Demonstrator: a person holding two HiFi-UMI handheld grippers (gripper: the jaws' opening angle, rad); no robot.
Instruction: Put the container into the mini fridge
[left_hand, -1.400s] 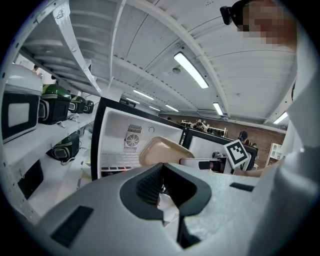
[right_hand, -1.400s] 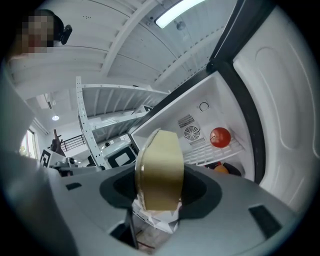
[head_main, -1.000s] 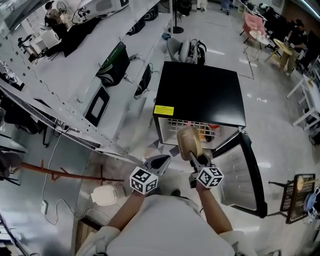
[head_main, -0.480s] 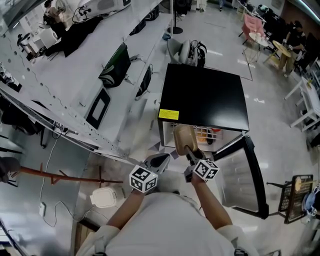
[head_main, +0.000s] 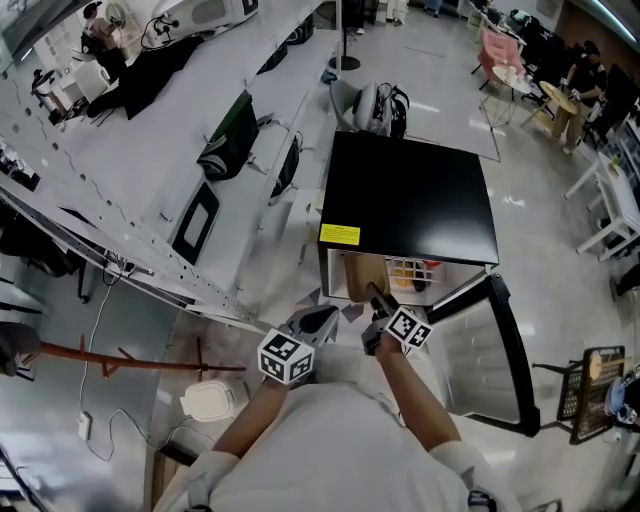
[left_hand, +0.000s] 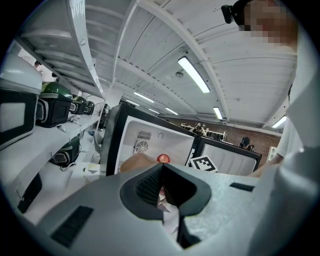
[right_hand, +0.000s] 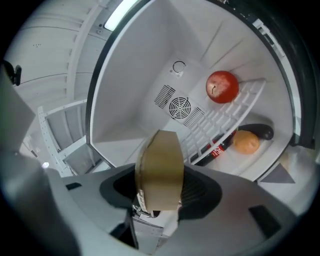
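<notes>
The container (right_hand: 160, 170) has been brought lower and closer. It is now held at the mouth of the mini fridge (head_main: 410, 195), clamped in the right gripper (right_hand: 161, 195) (the left gripper (left_hand: 162, 186) is closed, empty). Only the placing inside seems to remain.

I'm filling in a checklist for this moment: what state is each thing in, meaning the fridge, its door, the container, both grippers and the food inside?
mini fridge: open.
fridge door: swung wide.
container: held at the fridge opening, not set down.
right gripper: shut on the container.
left gripper: shut, empty.
apple: resting on the wire shelf.
cola bottle: lying on its side under the shelf.
orange: beside the bottle.
</notes>
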